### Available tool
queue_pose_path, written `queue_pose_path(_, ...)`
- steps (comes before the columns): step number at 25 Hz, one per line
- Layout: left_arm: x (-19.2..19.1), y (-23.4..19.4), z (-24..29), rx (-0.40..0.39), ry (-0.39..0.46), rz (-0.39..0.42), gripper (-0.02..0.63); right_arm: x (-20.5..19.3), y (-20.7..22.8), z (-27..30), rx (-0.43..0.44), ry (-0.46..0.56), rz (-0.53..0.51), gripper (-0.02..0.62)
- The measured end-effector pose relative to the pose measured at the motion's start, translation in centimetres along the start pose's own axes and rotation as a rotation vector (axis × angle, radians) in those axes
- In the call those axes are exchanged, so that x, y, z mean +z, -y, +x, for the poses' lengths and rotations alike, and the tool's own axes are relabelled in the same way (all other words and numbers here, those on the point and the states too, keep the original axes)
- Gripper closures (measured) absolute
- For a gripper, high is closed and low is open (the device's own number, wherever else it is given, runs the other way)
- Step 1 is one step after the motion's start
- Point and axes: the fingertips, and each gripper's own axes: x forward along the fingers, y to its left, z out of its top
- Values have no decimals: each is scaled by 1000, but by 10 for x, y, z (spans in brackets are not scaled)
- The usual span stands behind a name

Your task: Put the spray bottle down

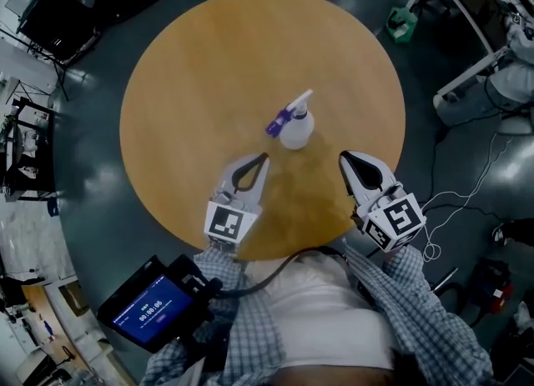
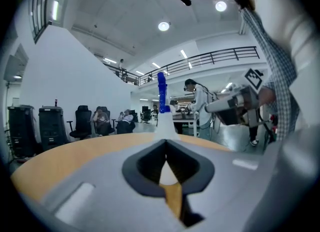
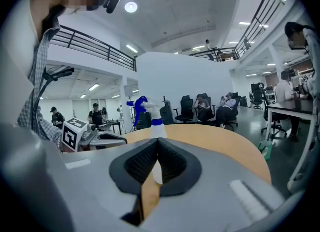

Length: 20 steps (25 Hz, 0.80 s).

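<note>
A clear spray bottle (image 1: 296, 128) with a white and purple-blue trigger head stands upright on the round wooden table (image 1: 192, 67), free of both grippers. My left gripper (image 1: 264, 157) is just short of it on the near left, jaws shut with nothing between them. My right gripper (image 1: 342, 157) is on the near right of the bottle, also shut and empty. In the left gripper view the bottle (image 2: 163, 121) rises straight beyond the closed jaws (image 2: 166, 141). The right gripper view shows the bottle (image 3: 153, 116) just beyond its closed jaws (image 3: 156, 141).
The table's near edge runs under both grippers. A device with a blue screen (image 1: 154, 311) hangs at the person's left side. On the floor are a green object (image 1: 401, 24), a desk frame (image 1: 467, 76) at the right, white cables (image 1: 442, 209) and black cases (image 1: 58, 13) at the far left.
</note>
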Motion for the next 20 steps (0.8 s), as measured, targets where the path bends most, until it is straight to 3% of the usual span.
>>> queue_pose_path(15,-17,13,5,-49,-9,36,607,-2,6,-4,-31,-1,15,592)
queue_pose_path(20,-12,15,5,-60,-6,13,607,-1,3,-3,-25,-1,10,592)
